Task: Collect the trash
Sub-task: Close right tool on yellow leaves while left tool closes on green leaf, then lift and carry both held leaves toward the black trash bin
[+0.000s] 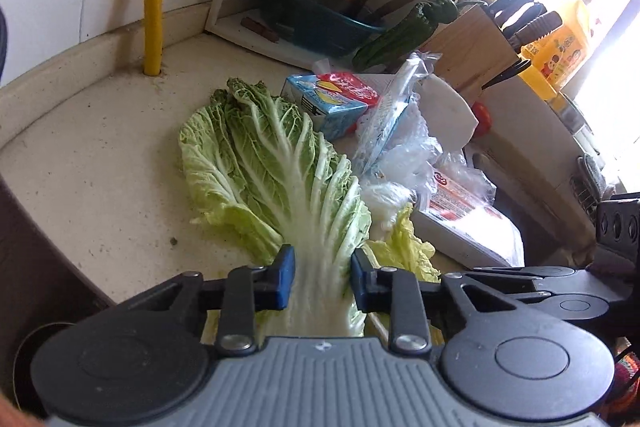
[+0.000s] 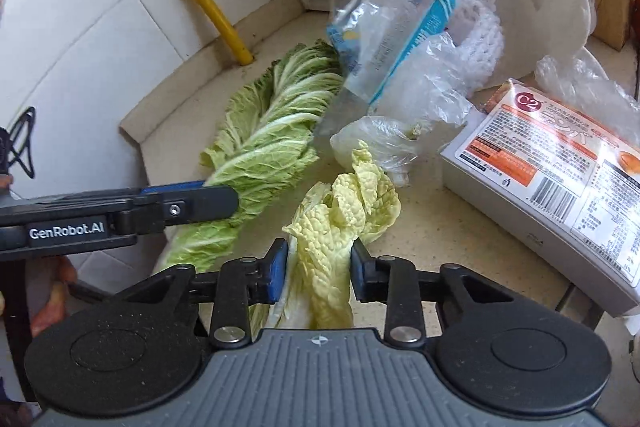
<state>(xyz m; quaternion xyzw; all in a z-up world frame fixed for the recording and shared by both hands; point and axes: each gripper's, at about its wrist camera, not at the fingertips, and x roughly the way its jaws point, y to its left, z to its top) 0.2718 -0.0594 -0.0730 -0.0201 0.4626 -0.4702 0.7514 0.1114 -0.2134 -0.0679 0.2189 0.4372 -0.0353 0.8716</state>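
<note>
Green cabbage leaf [image 1: 272, 163] pinched at its white stalk by left gripper [image 1: 323, 277], pale yellow leaf [image 2: 340, 223] just beside it clamped in right gripper [image 2: 319, 269]: lift together, gently, without tearing.

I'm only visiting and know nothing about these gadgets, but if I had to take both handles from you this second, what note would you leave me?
Left gripper: shut on the white stalk of the big green napa cabbage leaf, which lies flat on the countertop.
Right gripper: shut on the small pale yellow cabbage leaf, just beside the green one.
Done: both leaves gripped; neither visibly carried off yet.
Left: take both leaves away, then gather the clear plastic bags, white foam net, blue drink carton and white C2 box. No bin is in view.
</note>
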